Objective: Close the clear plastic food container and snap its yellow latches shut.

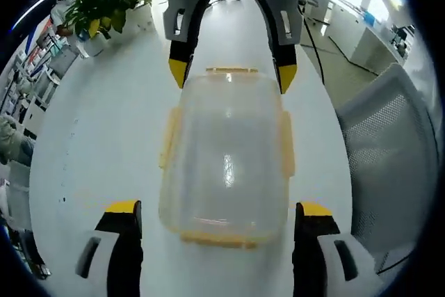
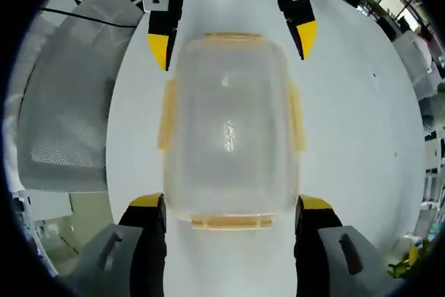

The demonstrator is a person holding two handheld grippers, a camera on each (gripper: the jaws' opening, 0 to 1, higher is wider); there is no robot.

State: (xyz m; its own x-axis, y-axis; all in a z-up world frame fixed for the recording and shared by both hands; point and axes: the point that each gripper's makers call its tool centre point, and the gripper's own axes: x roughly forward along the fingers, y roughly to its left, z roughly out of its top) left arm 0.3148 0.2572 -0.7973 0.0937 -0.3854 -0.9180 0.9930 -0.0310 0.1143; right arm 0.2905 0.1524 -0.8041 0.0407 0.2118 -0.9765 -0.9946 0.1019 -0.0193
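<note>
The clear plastic food container [image 1: 226, 158] lies on the white table [image 1: 97, 137] with its lid on top. Yellow latches run along its sides [image 1: 169, 137] and both ends. My left gripper [image 1: 219, 208] stands open, its two yellow-tipped jaws flanking the near end of the container without touching it. Facing it from the far end is my right gripper [image 1: 231, 74], also open, its tips beside the far corners. In the right gripper view the same container [image 2: 229, 130] sits between the right gripper [image 2: 231, 204] below and the left gripper [image 2: 232, 41] above.
A grey mesh chair [image 1: 393, 151] [image 2: 66, 109] stands beside the table edge. A potted plant [image 1: 111, 5] sits at the table's far left corner. A black cable [image 1: 313, 39] trails over the table edge behind the right gripper.
</note>
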